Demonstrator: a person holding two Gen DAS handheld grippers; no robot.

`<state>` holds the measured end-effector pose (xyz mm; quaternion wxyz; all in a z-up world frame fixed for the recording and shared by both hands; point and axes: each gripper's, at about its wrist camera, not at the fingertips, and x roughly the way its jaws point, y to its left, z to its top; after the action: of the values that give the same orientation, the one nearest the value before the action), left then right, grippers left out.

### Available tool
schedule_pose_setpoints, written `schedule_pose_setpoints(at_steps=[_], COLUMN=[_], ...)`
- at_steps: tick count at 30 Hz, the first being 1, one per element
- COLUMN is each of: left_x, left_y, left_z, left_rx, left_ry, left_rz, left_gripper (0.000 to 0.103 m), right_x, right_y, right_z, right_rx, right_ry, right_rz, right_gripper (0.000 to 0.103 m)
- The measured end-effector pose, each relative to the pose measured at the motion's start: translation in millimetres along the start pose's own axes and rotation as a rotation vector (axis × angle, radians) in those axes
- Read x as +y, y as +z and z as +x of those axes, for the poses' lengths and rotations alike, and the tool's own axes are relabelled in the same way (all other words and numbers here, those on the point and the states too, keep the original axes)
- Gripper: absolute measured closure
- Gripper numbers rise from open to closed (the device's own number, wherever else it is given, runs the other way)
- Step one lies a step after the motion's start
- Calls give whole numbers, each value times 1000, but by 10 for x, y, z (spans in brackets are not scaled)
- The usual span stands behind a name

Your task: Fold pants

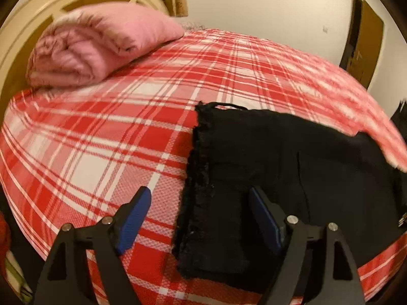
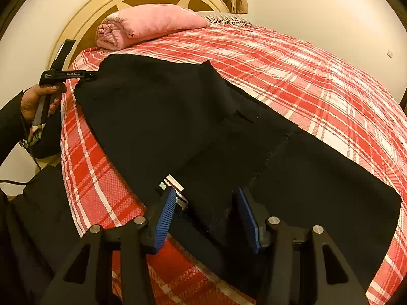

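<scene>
Left wrist view: left gripper [image 1: 199,198] at bottom centre, jaws spread wide, nothing between them. Its left blue pad [image 1: 134,219] sits over the plaid bedspread [image 1: 101,137]; the right pad [image 1: 264,218] sits over the black pants [image 1: 267,165]. Can't tell if either pad touches the fabric. The pants fill the lower right of the frame, with the frayed hem edge running down the middle, just right of the left pad. A fold of the bedspread overlaps the pants at the right edge. Further back, upper left, a rolled pink blanket [image 1: 84,48] lies against the cream headboard [image 1: 23,25].

Right wrist view: right gripper [image 2: 206,195] at bottom centre, jaws also wide open, gripping nothing. Both blue pads straddle the near end of the pants [image 2: 178,117], close to a striped white label [image 2: 175,183] by the left pad. Contact not clear. The pants run from the lower right diagonally up to the upper left, lying flat on the bedspread [image 2: 305,76]. At the far end, left edge of frame, a person's hand [image 2: 33,101] holds the left gripper [image 2: 76,74] right at the pants' far corner; jaw state not readable from here. Dark sleeve [image 2: 10,127] below it. Behind, upper centre, the pink blanket [image 2: 152,25] and headboard [image 2: 84,25] sit against a white wall [image 2: 318,7].
</scene>
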<state>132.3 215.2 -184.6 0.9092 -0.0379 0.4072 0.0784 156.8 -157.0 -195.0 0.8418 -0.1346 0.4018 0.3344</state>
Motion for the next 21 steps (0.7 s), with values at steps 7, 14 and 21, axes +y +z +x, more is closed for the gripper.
schedule_pose_setpoints(at_steps=[7, 14, 21], left_x=[74, 140, 165], left_y=[-13, -51, -77], left_z=[15, 60, 69], left_rx=[-7, -9, -15], left_ry=[-38, -68, -82], left_rz=[-18, -63, -78], left_gripper=[20, 14, 11], right_x=[23, -17, -10], right_y=[18, 57, 57], right_z=[3, -49, -16], right_rx=[16, 45, 53], right_ry=[-16, -52, -60], right_rz=[-3, -24, -21], right_gripper=[51, 51, 51])
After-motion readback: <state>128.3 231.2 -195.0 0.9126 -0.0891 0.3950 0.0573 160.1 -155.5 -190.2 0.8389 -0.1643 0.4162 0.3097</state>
